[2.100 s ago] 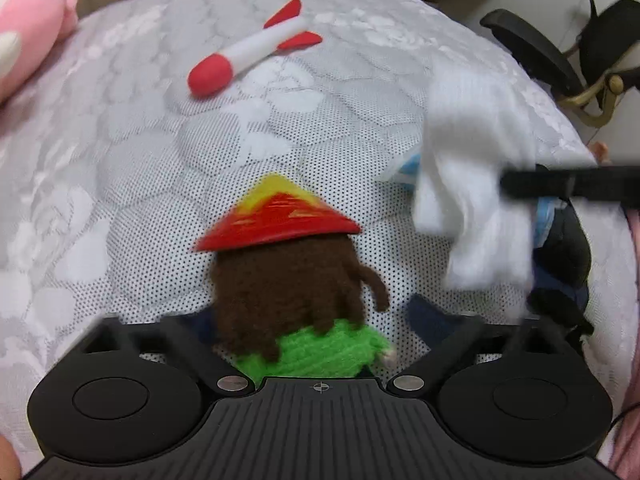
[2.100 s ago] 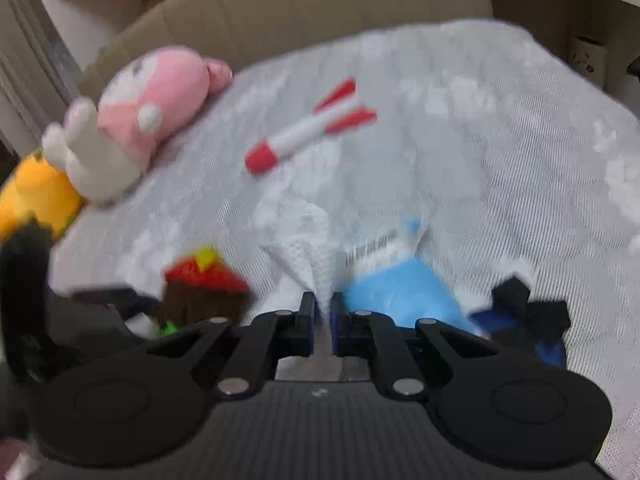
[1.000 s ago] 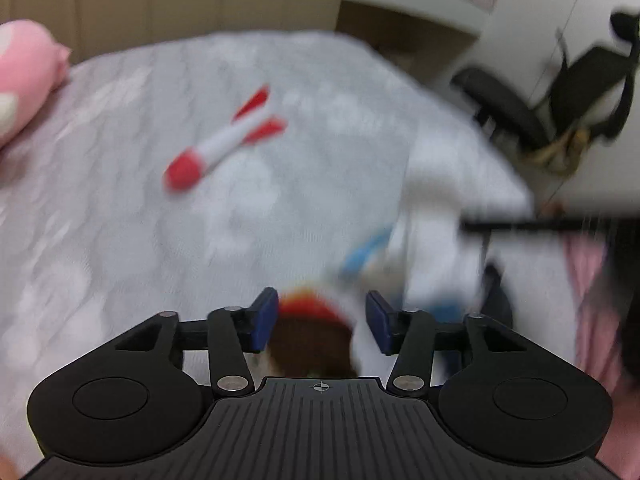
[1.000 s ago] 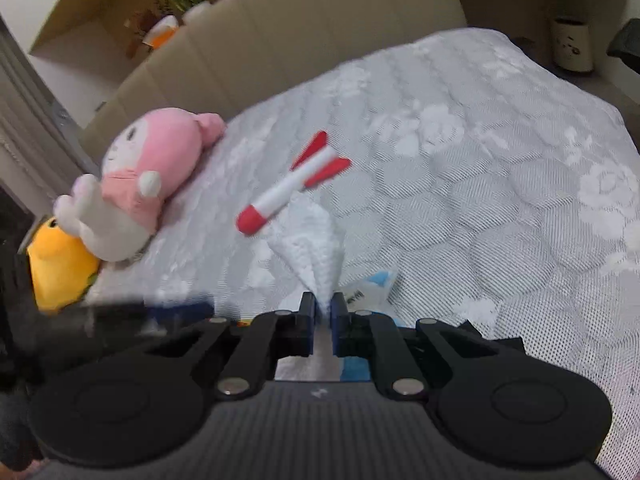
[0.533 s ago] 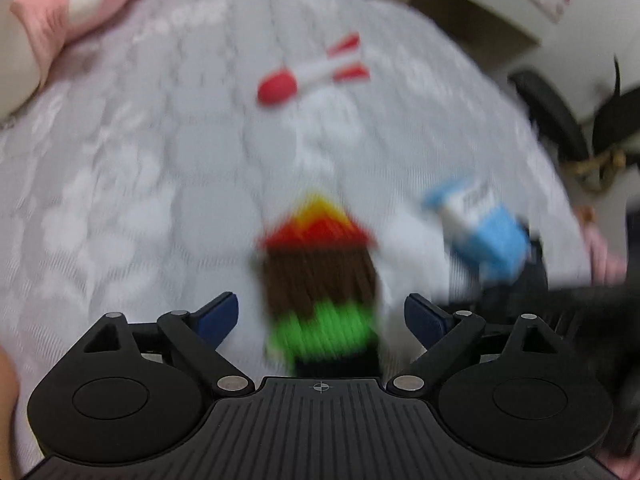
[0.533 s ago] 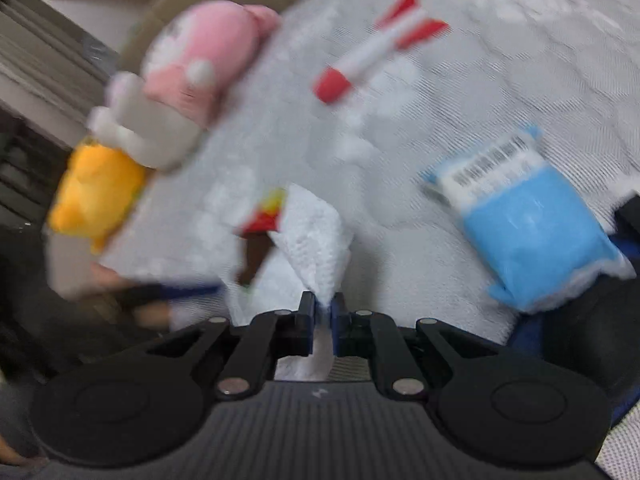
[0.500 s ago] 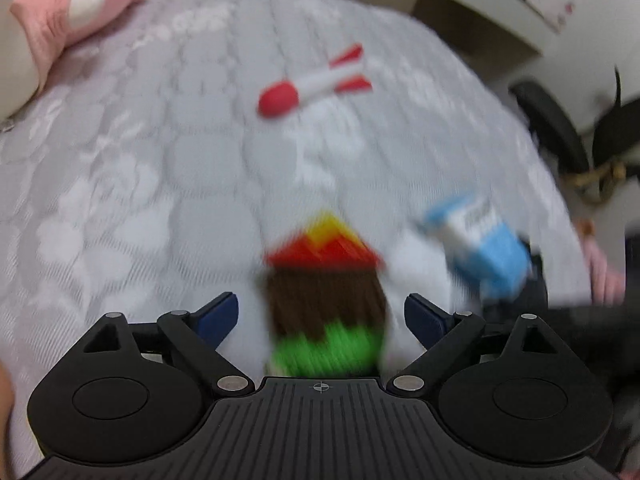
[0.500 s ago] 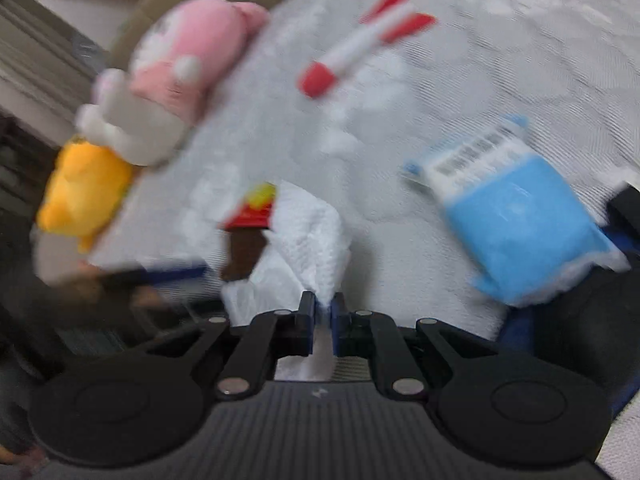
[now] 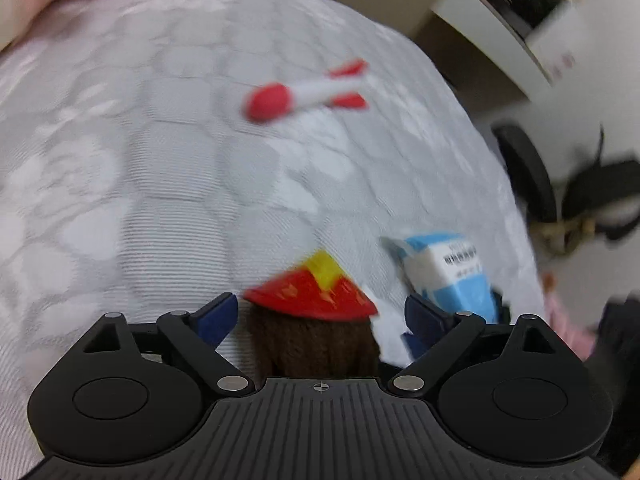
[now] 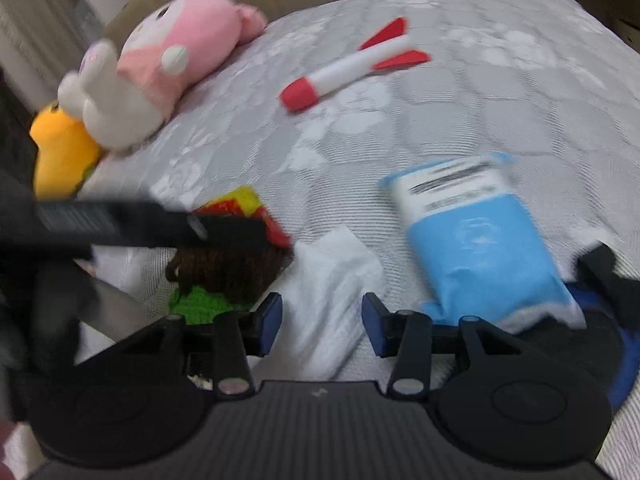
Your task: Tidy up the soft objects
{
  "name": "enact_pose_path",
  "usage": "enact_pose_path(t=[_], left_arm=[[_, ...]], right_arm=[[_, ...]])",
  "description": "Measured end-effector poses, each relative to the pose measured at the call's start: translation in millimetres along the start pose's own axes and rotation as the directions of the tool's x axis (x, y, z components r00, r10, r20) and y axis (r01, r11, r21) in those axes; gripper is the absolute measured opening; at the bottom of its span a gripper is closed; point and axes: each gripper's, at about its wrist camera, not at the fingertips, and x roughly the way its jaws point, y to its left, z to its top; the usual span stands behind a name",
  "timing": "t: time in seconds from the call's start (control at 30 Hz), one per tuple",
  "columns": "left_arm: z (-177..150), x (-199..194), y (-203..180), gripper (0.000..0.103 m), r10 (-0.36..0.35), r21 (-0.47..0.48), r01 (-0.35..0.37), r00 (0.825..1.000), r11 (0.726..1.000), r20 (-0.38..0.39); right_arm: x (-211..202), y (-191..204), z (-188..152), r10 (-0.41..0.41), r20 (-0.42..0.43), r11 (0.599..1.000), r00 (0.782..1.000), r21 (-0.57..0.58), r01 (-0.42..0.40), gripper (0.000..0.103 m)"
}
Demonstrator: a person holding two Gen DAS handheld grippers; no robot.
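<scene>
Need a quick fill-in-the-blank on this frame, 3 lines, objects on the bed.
1. The rocket has a ____ nose.
2. The white tissue lies between the knitted doll and the ____ pack.
3. The pink plush lies against an ____ plush.

Missing: red; blue; orange

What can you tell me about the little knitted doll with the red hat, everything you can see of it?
The knitted doll is soft yarn: a brown body, a bright green lower part, and a red cone hat with a yellow tip. It lies on the grey patterned bedspread, between the wide-open fingers of the left gripper, which do not press it. A white tissue lies right beside it.
</scene>
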Motion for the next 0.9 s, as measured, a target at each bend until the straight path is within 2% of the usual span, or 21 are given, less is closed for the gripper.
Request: enact_pose_path(t=[0.07,0.1,0.13,0.17,0.23,0.3,0.33,0.43,0.5,0.6,0.67,0.73,0.8,0.9], left_arm=[[0.6,-8.0,11.8,0.097,0.031,-0.038,-0.031,1.0,0.999,-0.005],[-1.1,-10.5,15.4,0.098,0.045,-0.039,-0.046,0.999,0.998,-0.018],[-3.0,-9.8,16.3,0.099,0.045,-0.034,-0.046,0.998,0.998,-0.043],[-4.8,-8.8,17.0,0.099,0.043,-0.028,-0.045,0.997,0.999,-0.069],[-12.2,3.4,11.2,0.099,0.037,0.021,-0.033,0.982,0.999,-0.183],[-25.5,12.9,-5.4,0.1,0.063,0.138,-0.028,0.963,0.99,-0.262],[-33.0,14.8,-15.9,0.1,0.096,0.217,-0.036,0.957,0.976,-0.273],[-54.2,19.9,-40.6,0.1,0.217,0.353,-0.135,0.955,0.926,-0.202],[-64.8,24.3,-54.9,0.098,0.249,0.405,-0.168,0.956,0.899,-0.156],[-72.5,23.5,-75.1,0.075,0.276,0.48,-0.182,0.952,0.858,-0.132],[-69.7,21.5,-81.7,0.073,0.265,0.485,-0.164,0.953,0.859,-0.146],[-65.5,19.9,-81.0,0.073,0.259,0.456,-0.161,0.953,0.875,-0.16],[-61.6,18.5,-81.3,0.073,0.254,0.435,-0.162,0.953,0.886,-0.164],[-63.2,16.3,-83.6,0.074,0.233,0.439,-0.142,0.959,0.887,-0.161]], right_arm=[[8.8,15.4,1.5,-0.055,0.026,0.994,0.998,-0.09,0.057,0.034],[11.4,20.8,2.5,-0.081,0.046,0.989,0.996,-0.124,0.086,0.012],[11.9,21.6,4.3,-0.087,0.055,0.988,0.995,-0.124,0.093,0.008],[11.9,20.8,6.6,-0.084,0.057,0.99,0.995,-0.112,0.09,0.007],[2.2,7.3,11.2,-0.045,0.064,0.999,0.997,-0.014,0.046,0.006],[-15.0,-12.2,13.5,0.008,0.075,0.995,0.997,0.094,-0.015,0.006],[-24.5,-22.0,13.4,0.032,0.081,0.989,0.996,0.14,-0.043,0.006],[-50.7,-44.2,10.6,0.106,0.098,0.964,0.99,0.232,-0.126,0.006],[-59.0,-42.9,11.3,0.17,0.119,0.947,0.978,0.253,-0.195,0.006],[-58.4,-20.7,10.3,0.297,0.125,0.928,0.947,0.195,-0.317,0.006],[-45.0,-3.8,8.0,0.308,0.098,0.939,0.946,0.13,-0.319,0.007],[-24.5,5.7,4.3,0.274,0.032,0.957,0.961,0.085,-0.276,0.007],[-18.0,3.9,0.0,0.244,0.012,0.967,0.97,0.077,-0.245,0.007],[-22.2,-8.7,-4.7,0.196,0.001,0.976,0.981,0.099,-0.195,0.008]])
